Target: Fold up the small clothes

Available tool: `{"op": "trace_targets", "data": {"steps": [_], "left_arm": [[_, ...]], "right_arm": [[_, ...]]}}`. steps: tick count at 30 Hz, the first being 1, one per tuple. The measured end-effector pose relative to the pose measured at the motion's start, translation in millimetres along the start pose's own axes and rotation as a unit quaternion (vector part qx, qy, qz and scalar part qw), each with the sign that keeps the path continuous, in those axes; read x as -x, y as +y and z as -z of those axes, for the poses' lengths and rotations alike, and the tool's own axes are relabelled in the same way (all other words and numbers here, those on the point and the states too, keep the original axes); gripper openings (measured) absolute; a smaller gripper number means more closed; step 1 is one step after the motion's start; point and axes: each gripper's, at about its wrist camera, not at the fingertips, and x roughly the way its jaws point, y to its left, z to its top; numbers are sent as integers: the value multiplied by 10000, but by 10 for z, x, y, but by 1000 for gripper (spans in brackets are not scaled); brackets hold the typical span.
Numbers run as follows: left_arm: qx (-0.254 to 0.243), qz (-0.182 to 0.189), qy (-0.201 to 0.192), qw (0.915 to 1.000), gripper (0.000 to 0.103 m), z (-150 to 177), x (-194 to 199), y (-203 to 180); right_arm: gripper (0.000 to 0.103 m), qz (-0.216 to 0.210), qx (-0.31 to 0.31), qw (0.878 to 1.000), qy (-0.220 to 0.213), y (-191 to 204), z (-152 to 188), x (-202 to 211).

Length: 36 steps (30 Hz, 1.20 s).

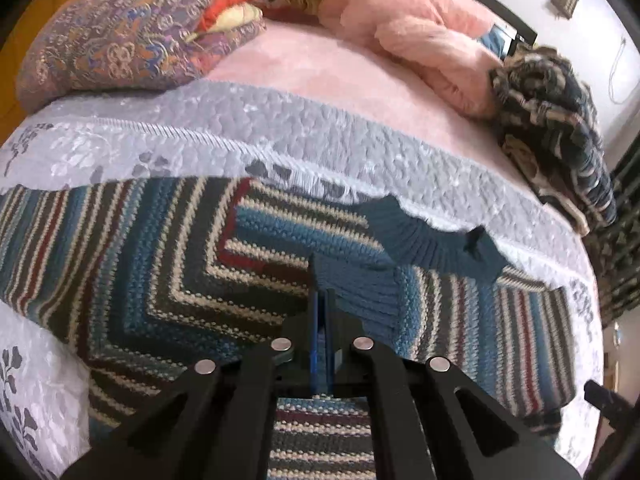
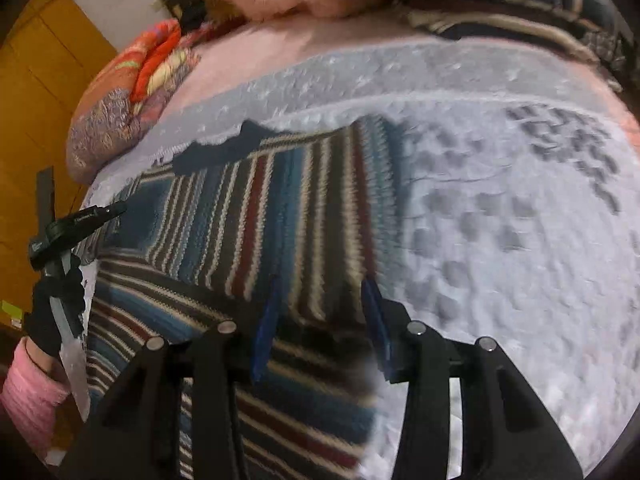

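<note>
Across the lower half of both frames, the striped knitted sweater (image 1: 160,256) is spread on the pale grey quilted bedcover (image 1: 280,132). Its teal cuff (image 1: 360,288) is pinched by the left gripper (image 1: 322,300). The right gripper (image 2: 320,312) is held spread above the sweater's edge. If the thick knit slips out, the folded sleeve could be undone.

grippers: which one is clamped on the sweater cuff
The left gripper: its fingers are pinched shut on the teal cuff. The right gripper is open.
</note>
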Motion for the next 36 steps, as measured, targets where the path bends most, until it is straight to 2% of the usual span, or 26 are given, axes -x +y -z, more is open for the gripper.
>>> {"op": "trace_targets", "data": {"steps": [3,6,10,13,15,16,17,18,22,26,30,32,36], "left_arm": [[62,-79,184,9998,3,64,-182,87],[80,-32,275,9996,5,107,-269,153],[120,32,258,9996,12,105,-167,232],[10,-66,93,9999,17,94,50,208],[-200,-113,-57,9997,43,91,212,101],[-368,-130,-145,9991,50,99,298,-1],[-519,-159,-186,9984,62,108,343,-93],[-653,-143,-198,9976,67,126,370,-179],[-792,140,181,9966,68,217,244,-404],[-710,-80,276,9971,68,311,26,-409],[-702,-209,486,9961,68,405,-220,-359],[-859,-286,380,9952,69,446,-250,-387],[-806,-204,382,9958,69,447,-250,-366]], "right_arm": [[41,381,40,9990,215,18,-13,-247],[43,489,-65,9983,315,-37,30,-398],[44,555,-38,9979,328,-49,38,-455],[45,551,-141,9978,334,25,-32,-336],[45,258,-214,9993,146,116,-105,-191],[45,81,-220,9997,80,203,-139,-115],[45,33,-209,9998,63,255,-154,-92],[46,-5,-187,9998,65,321,-173,-86],[46,170,35,9993,325,572,-163,-303],[46,214,-83,9983,536,600,-89,-557],[47,390,-50,9976,566,603,-44,-750],[47,451,20,9976,534,613,-38,-776],[48,481,79,9975,513,616,-26,-816]]}}
